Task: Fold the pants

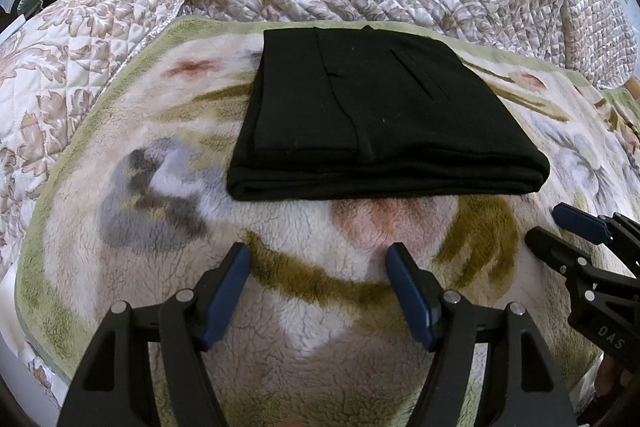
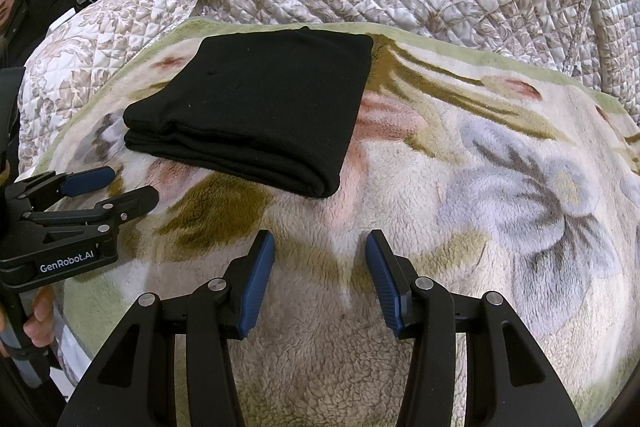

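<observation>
On the floral fleece blanket point(image 1: 132, 211), toward its far edge, the black pants point(image 1: 360, 115) lie in a compact, layered rectangle — folding looks done. Nearer than the pants, the left tool point(image 1: 318, 293) and right tool point(image 2: 320, 281) hover — both spread wide, empty.

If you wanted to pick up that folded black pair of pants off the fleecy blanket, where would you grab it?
Probably at the thick rounded fold edge of the folded black pants facing the grippers, approached low from the near side. There the layers lie stacked and joined, so one pinch should catch them all. The open left gripper and open right gripper could each take one end of that edge, over the floral fleece blanket.
</observation>
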